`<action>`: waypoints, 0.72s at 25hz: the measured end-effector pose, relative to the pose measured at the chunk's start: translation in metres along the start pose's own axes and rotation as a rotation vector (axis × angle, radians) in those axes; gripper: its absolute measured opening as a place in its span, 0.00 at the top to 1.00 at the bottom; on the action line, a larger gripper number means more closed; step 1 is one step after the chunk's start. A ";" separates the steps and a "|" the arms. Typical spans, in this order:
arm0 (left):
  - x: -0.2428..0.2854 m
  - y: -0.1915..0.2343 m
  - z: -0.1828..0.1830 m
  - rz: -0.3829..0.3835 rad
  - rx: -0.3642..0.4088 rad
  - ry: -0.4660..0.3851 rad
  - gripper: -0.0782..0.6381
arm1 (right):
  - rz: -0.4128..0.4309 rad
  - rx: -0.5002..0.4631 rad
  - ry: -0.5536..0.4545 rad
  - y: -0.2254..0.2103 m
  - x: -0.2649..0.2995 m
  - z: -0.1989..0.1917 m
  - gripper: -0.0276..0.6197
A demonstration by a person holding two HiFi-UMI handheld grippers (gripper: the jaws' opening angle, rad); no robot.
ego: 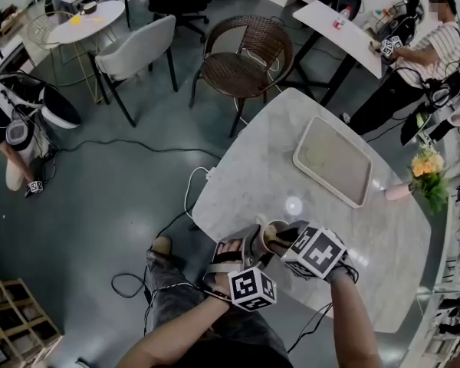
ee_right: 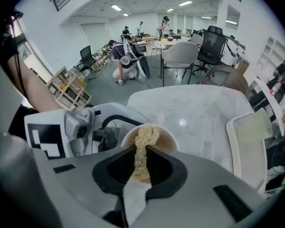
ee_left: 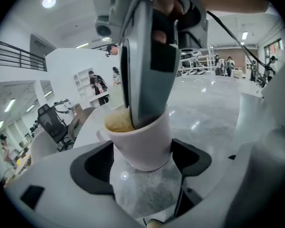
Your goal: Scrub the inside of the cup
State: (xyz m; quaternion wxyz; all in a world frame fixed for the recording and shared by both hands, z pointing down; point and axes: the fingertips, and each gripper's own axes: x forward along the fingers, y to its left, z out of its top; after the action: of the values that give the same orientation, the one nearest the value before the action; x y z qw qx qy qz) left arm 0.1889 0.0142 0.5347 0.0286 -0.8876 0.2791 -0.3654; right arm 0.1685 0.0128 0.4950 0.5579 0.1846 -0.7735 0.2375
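Note:
A white cup (ego: 276, 234) stands near the front edge of the marble table (ego: 284, 144). My left gripper (ego: 254, 245) is open, and the cup (ee_left: 142, 148) sits between its two dark pads (ee_left: 92, 167) without being squeezed. From above, my right gripper (ego: 287, 241) points steeply down into the cup. It is shut on a tan fibrous scrubber (ee_right: 143, 144), which hangs from its closed jaws into the cup (ee_right: 167, 137). In the left gripper view the right gripper (ee_left: 147, 80) fills the cup's mouth, with the scrubber (ee_left: 118, 122) beside it.
A pale rectangular tray (ego: 333, 159) lies on the far right of the table, and flowers (ego: 428, 173) stand at the right edge. A wicker chair (ego: 245, 56) and a grey chair (ego: 138, 48) stand beyond the table. People work in the background.

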 end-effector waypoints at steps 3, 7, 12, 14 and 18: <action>0.001 0.000 -0.002 -0.105 0.060 -0.017 0.35 | 0.022 -0.037 -0.021 0.002 -0.005 0.001 0.86; 0.000 0.004 -0.006 -0.236 0.129 -0.037 0.36 | 0.044 -0.052 -0.061 0.005 -0.014 0.007 0.86; -0.002 0.005 -0.007 -0.376 0.208 -0.050 0.37 | 0.061 -0.066 -0.095 0.006 -0.025 0.011 0.86; -0.002 0.004 -0.007 -0.432 0.238 -0.055 0.37 | 0.066 -0.065 -0.107 0.004 -0.028 0.010 0.86; -0.002 0.003 -0.007 -0.508 0.290 -0.069 0.37 | 0.064 -0.057 -0.117 0.004 -0.029 0.008 0.86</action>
State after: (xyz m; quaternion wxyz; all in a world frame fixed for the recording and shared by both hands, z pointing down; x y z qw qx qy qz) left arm 0.1813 0.0137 0.5377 0.0724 -0.9276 -0.0083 -0.3663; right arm 0.1692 0.0120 0.4650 0.5090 0.1573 -0.8166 0.2220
